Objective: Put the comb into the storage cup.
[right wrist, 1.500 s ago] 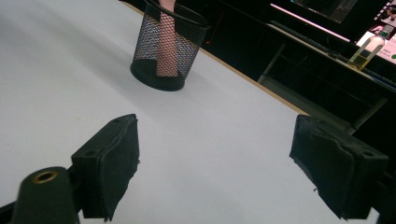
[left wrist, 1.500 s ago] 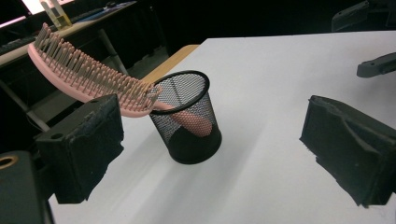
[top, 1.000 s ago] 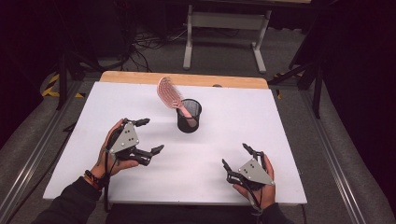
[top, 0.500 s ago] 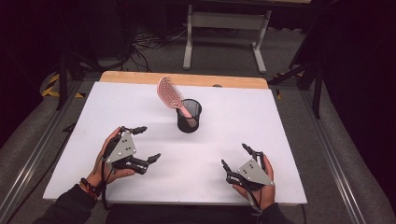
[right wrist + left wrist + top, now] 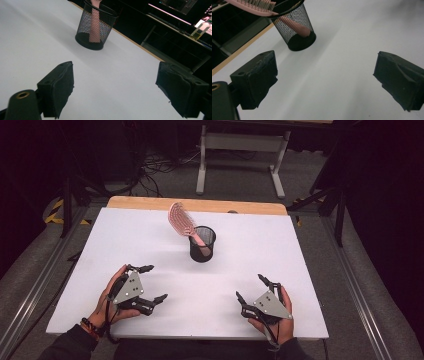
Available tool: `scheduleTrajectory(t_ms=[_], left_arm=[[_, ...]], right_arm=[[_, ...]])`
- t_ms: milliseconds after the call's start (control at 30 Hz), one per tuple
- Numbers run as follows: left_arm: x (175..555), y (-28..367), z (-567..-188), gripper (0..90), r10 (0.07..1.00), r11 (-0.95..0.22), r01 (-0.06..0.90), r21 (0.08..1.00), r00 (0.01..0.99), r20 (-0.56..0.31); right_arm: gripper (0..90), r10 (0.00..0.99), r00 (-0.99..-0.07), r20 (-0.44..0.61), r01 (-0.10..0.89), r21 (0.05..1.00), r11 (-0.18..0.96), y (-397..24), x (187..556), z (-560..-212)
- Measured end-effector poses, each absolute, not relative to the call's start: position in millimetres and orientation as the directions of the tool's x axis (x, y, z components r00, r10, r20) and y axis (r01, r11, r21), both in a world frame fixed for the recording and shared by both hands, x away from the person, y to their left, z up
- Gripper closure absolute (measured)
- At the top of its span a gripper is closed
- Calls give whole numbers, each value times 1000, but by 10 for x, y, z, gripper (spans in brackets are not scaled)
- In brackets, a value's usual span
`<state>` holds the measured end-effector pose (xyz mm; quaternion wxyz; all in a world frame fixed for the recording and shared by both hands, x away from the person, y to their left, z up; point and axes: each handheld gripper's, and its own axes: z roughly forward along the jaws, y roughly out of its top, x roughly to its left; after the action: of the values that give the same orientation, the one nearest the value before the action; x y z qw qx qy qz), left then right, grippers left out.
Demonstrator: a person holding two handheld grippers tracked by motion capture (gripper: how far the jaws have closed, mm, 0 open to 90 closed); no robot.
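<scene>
Your pink hairbrush (image 5: pixel 184 222) stands handle-down in the black mesh cup (image 5: pixel 202 245), just above the centre of the high view, on the white bench (image 5: pixel 280 250). Its long axis leans from the cup's base up and toward the upper left, with the bristle head well clear of the rim. Your left tool (image 5: pixel 145 283), at lower left, has its jaws spread wide and holds nothing; your right tool (image 5: pixel 251 289), at lower right, is just as wide and empty. Both lie well apart from the cup, which sits up-frame of each. The left looks slightly nearer, and the head leans toward its side.
</scene>
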<state>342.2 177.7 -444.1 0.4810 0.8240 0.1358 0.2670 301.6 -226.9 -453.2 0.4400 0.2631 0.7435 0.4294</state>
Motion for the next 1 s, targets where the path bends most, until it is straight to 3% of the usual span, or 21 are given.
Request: scheduleTrajectory(t_ms=[1000], left_arm=[[3337,2324,-4721,55,571,-447,77,891,792,218]], right_arm=[[146,769,-486,-416,16,875,484,-2282,3025,-4552]])
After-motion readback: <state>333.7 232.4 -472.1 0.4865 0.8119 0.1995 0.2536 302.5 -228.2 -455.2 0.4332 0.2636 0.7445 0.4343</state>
